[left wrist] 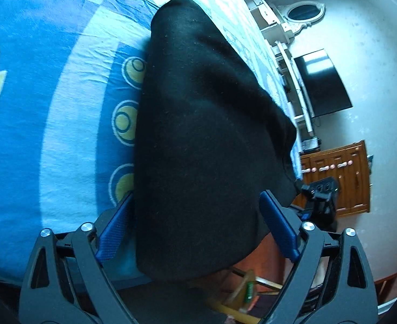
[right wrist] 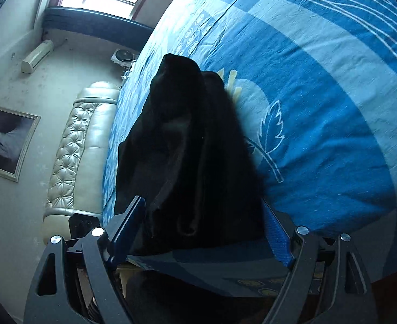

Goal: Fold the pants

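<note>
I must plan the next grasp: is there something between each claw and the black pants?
Nothing visible. The black pants already lie between the open fingers of the left claw and of the right claw, on the blue bedsheet.

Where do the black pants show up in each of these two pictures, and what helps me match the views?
Left wrist view: the black pants fill the middle, running from the top centre down between the blue pads of the left hand-held gripper.
Right wrist view: the pants lie centre-left, reaching down between the pads of the right hand-held gripper.
Shared landmark: the blue patterned bedsheet under the pants.
</note>
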Tool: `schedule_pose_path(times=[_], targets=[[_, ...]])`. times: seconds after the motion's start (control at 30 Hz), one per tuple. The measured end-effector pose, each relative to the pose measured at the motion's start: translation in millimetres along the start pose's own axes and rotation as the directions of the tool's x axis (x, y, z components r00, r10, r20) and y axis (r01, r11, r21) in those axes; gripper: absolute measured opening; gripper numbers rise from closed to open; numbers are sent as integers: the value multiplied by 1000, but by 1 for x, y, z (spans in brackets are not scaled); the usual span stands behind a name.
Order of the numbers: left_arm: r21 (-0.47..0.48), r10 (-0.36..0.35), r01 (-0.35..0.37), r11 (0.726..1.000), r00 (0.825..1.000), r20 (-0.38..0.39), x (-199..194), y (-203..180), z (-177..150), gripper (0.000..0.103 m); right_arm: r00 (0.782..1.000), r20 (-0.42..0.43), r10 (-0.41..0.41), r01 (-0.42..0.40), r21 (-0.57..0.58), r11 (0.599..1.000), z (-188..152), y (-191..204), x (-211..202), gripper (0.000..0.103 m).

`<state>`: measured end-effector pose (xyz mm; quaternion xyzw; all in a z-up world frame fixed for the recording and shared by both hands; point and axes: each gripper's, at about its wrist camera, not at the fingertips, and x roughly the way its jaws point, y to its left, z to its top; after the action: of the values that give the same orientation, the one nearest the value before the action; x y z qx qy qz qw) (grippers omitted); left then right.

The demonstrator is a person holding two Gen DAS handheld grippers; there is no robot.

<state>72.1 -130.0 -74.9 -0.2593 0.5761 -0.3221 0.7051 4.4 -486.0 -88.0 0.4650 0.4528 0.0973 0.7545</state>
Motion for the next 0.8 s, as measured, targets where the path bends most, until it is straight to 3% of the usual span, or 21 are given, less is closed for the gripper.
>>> schedule_pose_path(times=[0.1,0.2,0.37,0.8], targets=[[-9,7,-7,1000,999,-36,9,3,3,46,998,-3,-62,62,-71,996,-3,9,3,71],[26,24,-24,999,999,-24,4,-4,3,34,997,11,-77,78,-73,994,-4,11,4,61],[121,115,-115,986,993,4,2,-27,2,31,997,28,-73,75,-68,995,-1,13,4,59],[129,214,-219,967,975,58,-36,-6,4,30,998,-35,-43,38,-113,993,-3,48,49,59]])
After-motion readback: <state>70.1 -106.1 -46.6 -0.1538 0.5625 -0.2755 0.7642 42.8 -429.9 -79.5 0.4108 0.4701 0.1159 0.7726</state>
